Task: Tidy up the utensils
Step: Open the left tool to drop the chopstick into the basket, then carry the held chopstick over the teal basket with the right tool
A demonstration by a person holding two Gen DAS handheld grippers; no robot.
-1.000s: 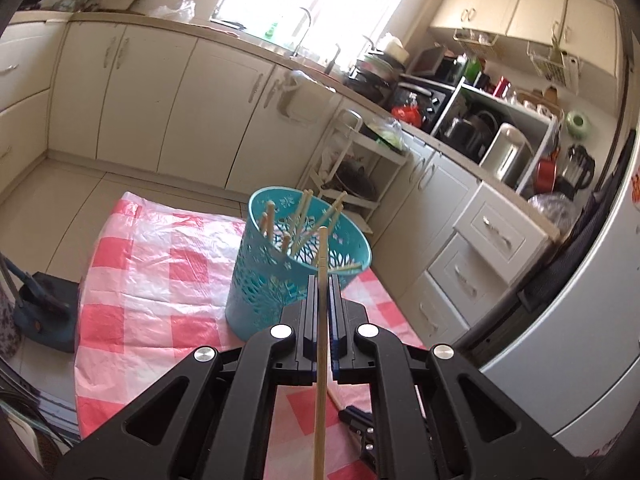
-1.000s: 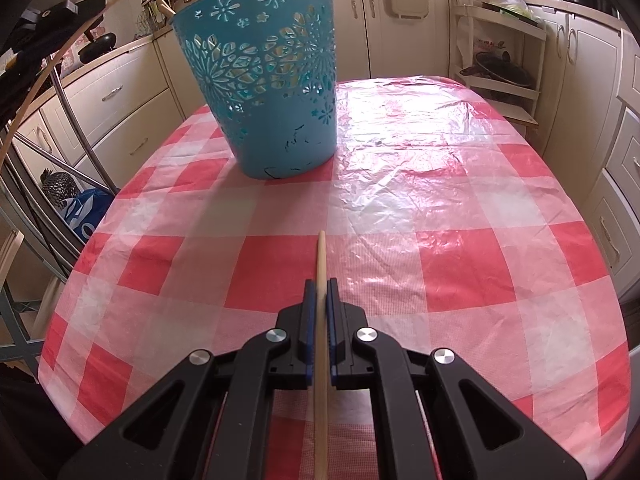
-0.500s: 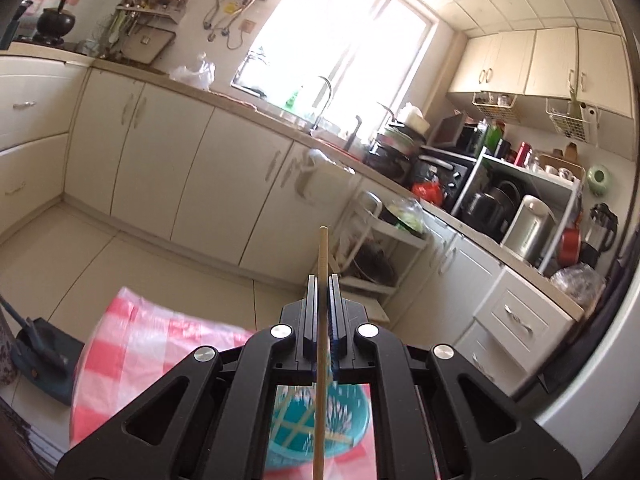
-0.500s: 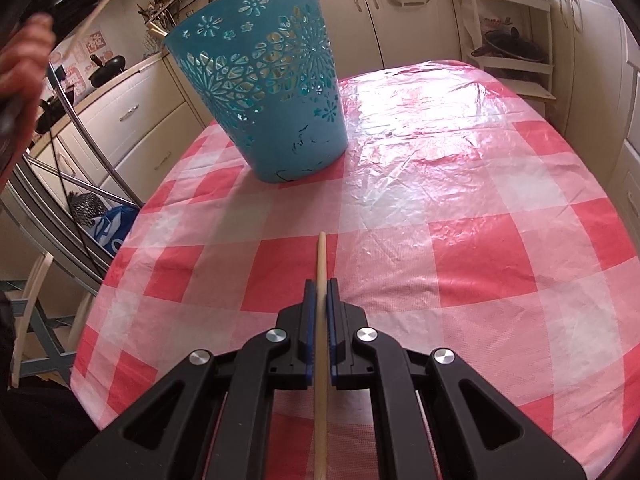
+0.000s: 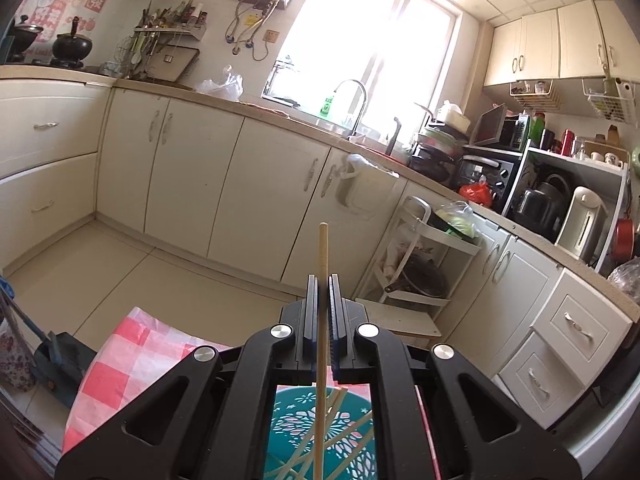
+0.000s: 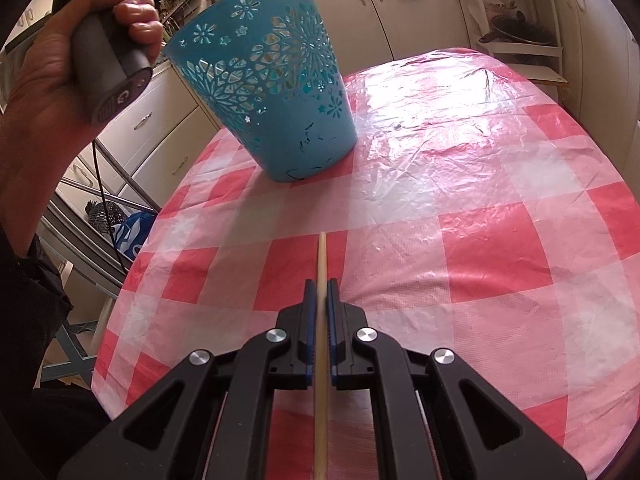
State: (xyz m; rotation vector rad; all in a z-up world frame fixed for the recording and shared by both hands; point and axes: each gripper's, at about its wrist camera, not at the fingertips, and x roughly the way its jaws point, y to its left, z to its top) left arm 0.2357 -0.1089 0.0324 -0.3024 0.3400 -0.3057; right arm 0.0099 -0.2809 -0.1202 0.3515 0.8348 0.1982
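My left gripper (image 5: 323, 280) is shut on a wooden chopstick (image 5: 322, 256) and is raised above the teal perforated basket (image 5: 292, 424), which shows below the jaws with several chopsticks (image 5: 340, 436) inside. My right gripper (image 6: 321, 285) is shut on another wooden chopstick (image 6: 321, 256) low over the red-and-white checked tablecloth (image 6: 480, 184). The teal basket (image 6: 276, 92) stands on the table ahead and to the left of it. The person's left hand (image 6: 52, 76) holds the other gripper's handle at upper left.
Cream kitchen cabinets (image 5: 192, 176) and a counter with a sink run behind the table. A white trolley rack (image 5: 424, 256) stands past the table's far end. A dustpan (image 5: 60, 360) lies on the floor at left.
My left gripper has lifted and tilted up over the basket, which dropped from mid-view to below the jaws. My right gripper has shifted slightly; the left hand has entered its view.
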